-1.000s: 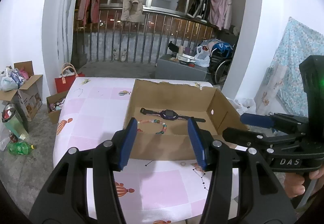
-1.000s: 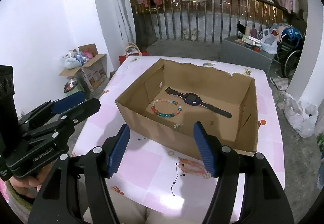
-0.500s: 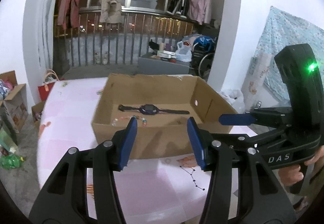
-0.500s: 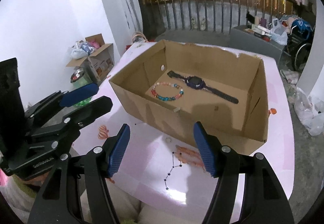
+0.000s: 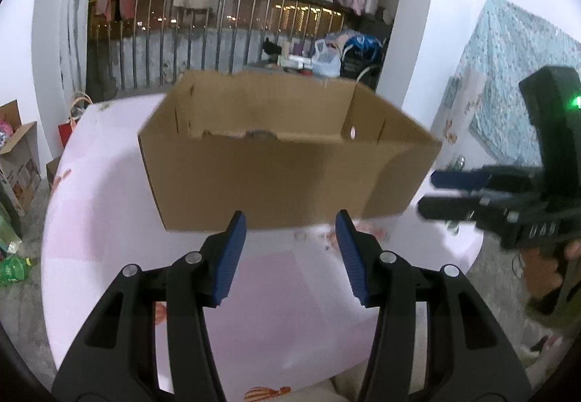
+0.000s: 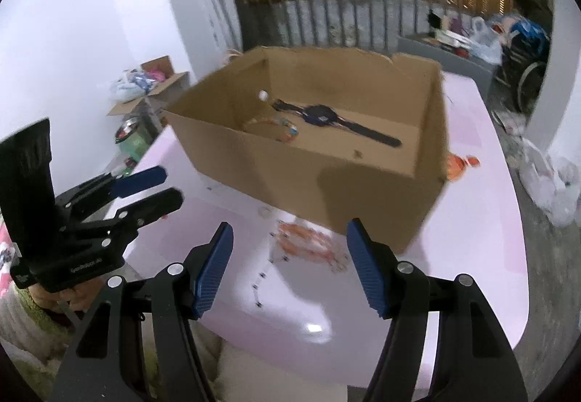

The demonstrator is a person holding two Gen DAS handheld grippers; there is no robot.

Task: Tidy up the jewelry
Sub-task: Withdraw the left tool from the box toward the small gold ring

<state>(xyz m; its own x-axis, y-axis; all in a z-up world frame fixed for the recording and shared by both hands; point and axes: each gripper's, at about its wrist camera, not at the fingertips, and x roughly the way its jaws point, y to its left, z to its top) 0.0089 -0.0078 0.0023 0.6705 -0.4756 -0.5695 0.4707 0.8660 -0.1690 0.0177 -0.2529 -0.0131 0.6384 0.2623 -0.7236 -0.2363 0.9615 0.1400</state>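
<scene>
Your left hand-held gripper (image 5: 290, 238) stands partly open with nothing between its blue pads, and your right hand-held gripper (image 6: 290, 256) gapes a little wider — it too is empty, hovering over the pink worktop (image 6: 472, 220) just short of the cardboard box (image 6: 326, 177). The watch (image 6: 326, 117) and bead bracelet (image 6: 279, 128) lie inside the box, side by side. Writing on both grippers is blurred — I cannot read it.
</scene>
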